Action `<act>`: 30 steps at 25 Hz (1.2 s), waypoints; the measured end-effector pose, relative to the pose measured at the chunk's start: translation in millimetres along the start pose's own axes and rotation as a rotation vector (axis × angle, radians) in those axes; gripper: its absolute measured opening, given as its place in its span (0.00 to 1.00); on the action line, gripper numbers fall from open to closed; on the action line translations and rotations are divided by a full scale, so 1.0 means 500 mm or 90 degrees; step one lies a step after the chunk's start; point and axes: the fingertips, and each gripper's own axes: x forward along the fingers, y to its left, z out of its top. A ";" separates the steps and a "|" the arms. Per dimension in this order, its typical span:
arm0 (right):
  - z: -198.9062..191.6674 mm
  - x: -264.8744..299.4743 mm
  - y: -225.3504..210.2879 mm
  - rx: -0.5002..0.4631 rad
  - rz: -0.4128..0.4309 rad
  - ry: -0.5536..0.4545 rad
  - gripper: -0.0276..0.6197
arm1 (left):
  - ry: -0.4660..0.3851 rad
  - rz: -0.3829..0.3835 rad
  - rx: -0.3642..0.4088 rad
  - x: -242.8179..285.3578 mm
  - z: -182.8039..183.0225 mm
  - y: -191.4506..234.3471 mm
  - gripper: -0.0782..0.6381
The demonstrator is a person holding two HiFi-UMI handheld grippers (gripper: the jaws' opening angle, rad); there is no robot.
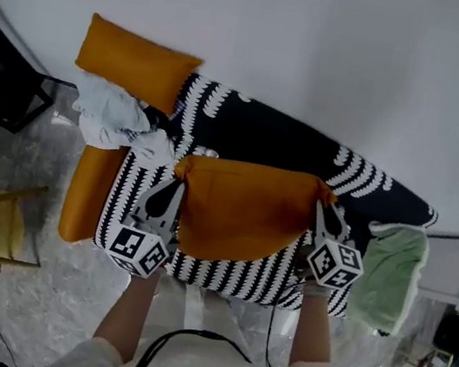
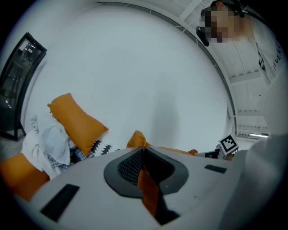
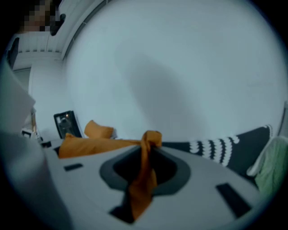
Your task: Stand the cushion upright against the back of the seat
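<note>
Halfway there: holding the cushion (image 1: 246,212) by its corners in clenched jaws of left gripper (image 1: 178,183) and right gripper (image 1: 323,206), yet to stand it against the seat back (image 1: 261,131) beyond the jaws.

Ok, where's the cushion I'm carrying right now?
Centre of the head view, the cushion hangs over the patterned seat, its top corners pinched by the left gripper and right gripper.

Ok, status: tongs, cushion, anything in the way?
Left tongs, right tongs shut on cushion corners. Cushion held up over sofa, not yet against its back. Clothes piled at left end.
</note>
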 end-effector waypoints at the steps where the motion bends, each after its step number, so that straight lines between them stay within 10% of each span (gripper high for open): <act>1: -0.007 -0.014 -0.020 0.005 -0.013 0.000 0.17 | 0.000 -0.017 -0.002 0.013 -0.003 -0.021 0.16; 15: -0.135 -0.206 -0.261 0.155 -0.185 -0.008 0.17 | 0.057 -0.266 0.007 0.149 -0.054 -0.303 0.16; 26: -0.193 -0.349 -0.366 0.230 -0.350 -0.015 0.33 | 0.077 -0.361 0.022 0.184 -0.088 -0.447 0.16; 30: -0.121 -0.354 -0.309 0.206 -0.303 -0.073 0.36 | 0.086 -0.383 0.019 0.192 -0.102 -0.492 0.16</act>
